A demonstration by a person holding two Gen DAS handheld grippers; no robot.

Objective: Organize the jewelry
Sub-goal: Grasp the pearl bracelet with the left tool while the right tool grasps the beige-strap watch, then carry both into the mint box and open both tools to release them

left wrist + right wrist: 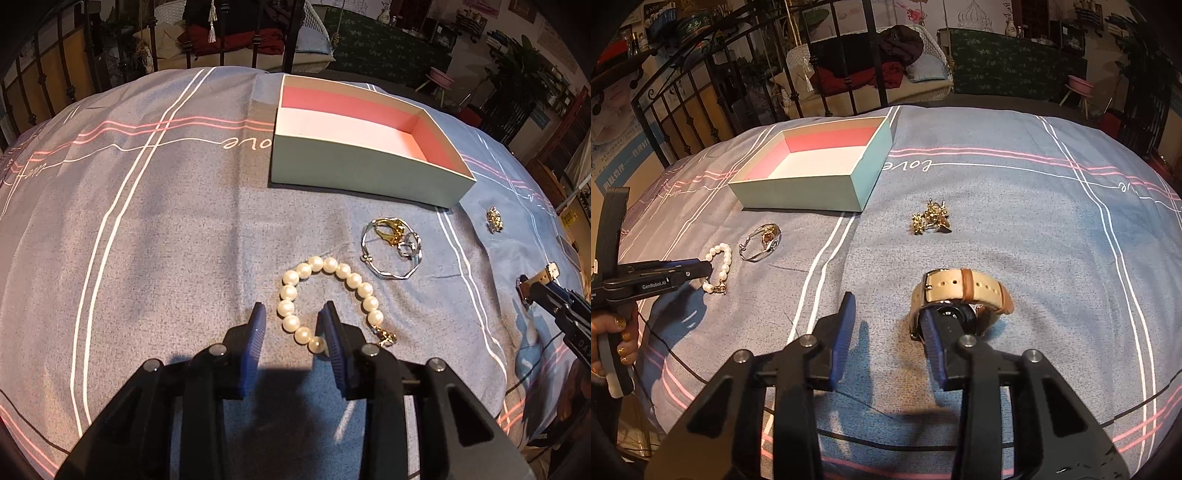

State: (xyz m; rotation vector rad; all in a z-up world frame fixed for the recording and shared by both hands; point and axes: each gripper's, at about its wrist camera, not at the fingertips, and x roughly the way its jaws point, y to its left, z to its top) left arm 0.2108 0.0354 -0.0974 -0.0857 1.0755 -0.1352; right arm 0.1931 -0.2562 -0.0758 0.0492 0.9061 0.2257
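Note:
A pearl bracelet (288,293) lies curled on the blue bedspread. My left gripper (293,314) stands over it, open, with the bracelet's left arc between the blue pads and the last pearl against the right pad. A beige-strapped watch (960,286) lies on its side. My right gripper (886,312) is open; its right fingertip (925,317) overlaps the watch's left edge, and the left finger stands clear. An open teal box (369,173) with a pink and white inside sits behind. A silver bangle (391,275) with a gold ring (389,230) lies beside the pearls.
Small gold ornaments (931,218) lie in front of the box's right corner. A black metal bed frame (701,122) rises behind the bed, with furniture beyond it. A person's hand (613,339) holds the left gripper's handle at the left edge.

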